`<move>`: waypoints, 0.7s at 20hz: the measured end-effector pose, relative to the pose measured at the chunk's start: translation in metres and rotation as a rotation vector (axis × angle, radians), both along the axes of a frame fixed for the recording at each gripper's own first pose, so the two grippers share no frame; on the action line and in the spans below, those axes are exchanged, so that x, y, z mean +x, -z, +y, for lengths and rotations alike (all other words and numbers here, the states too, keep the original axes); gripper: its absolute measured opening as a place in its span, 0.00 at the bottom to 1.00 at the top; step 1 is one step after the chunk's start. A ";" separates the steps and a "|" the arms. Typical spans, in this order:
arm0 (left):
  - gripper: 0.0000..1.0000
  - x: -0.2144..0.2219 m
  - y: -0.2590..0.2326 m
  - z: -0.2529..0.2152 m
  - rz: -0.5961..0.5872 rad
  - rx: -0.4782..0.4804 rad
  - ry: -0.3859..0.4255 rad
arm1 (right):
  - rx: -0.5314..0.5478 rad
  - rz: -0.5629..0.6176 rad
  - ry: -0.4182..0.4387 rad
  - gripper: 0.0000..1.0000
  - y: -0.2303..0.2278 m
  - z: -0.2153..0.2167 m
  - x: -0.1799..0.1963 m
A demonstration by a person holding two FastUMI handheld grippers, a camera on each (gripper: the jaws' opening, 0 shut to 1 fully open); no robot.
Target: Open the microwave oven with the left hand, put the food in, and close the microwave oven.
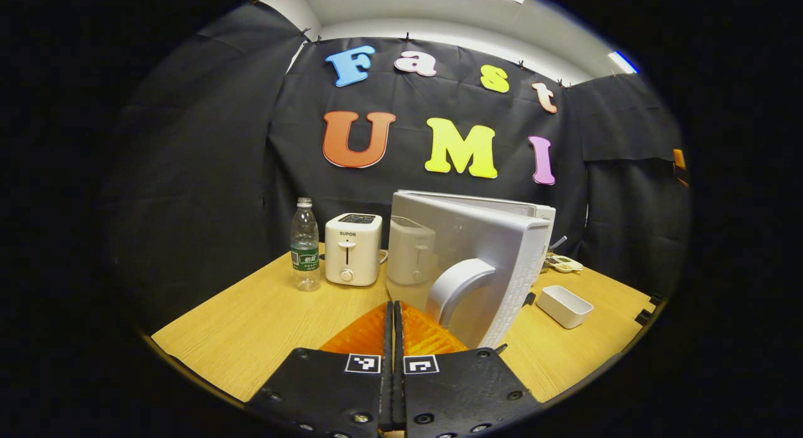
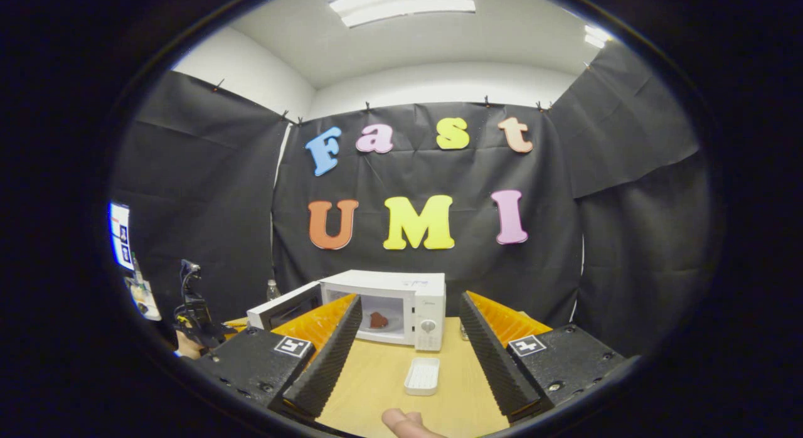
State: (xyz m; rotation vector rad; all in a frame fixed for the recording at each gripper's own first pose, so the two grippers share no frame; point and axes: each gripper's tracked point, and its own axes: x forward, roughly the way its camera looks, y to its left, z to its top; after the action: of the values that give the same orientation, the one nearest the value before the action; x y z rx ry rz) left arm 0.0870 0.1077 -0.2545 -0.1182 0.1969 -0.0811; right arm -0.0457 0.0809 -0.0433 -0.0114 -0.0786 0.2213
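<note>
The white microwave (image 2: 401, 312) stands at the back of the wooden table (image 2: 382, 369) with its door (image 2: 282, 306) swung open to the left. A brown piece of food (image 2: 378, 320) lies inside the cavity. In the left gripper view the door (image 1: 495, 237) is seen from outside, its curved handle (image 1: 458, 281) just right of my left gripper (image 1: 393, 307), which is shut with nothing between its orange fingers. My right gripper (image 2: 411, 356) is open and holds nothing, well back from the oven. The left gripper (image 2: 194, 325) also shows at the far left beside the door.
An empty white tray (image 2: 423, 374) lies on the table in front of the microwave, also seen as the tray (image 1: 564, 305) right of the door. A white toaster (image 1: 352, 248) and a water bottle (image 1: 305, 243) stand left of the oven. A fingertip (image 2: 404, 419) shows at the bottom edge.
</note>
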 end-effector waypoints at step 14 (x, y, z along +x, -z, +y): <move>0.00 0.041 0.011 -0.104 0.024 -0.017 0.173 | 0.003 -0.014 0.026 0.99 -0.003 -0.037 -0.020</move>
State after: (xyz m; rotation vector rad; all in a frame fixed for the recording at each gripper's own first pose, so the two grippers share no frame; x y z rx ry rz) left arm 0.1279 0.0039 -0.2653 -0.1186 0.2302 -0.2533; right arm -0.0657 0.0437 -0.0406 -0.0113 -0.0922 0.1955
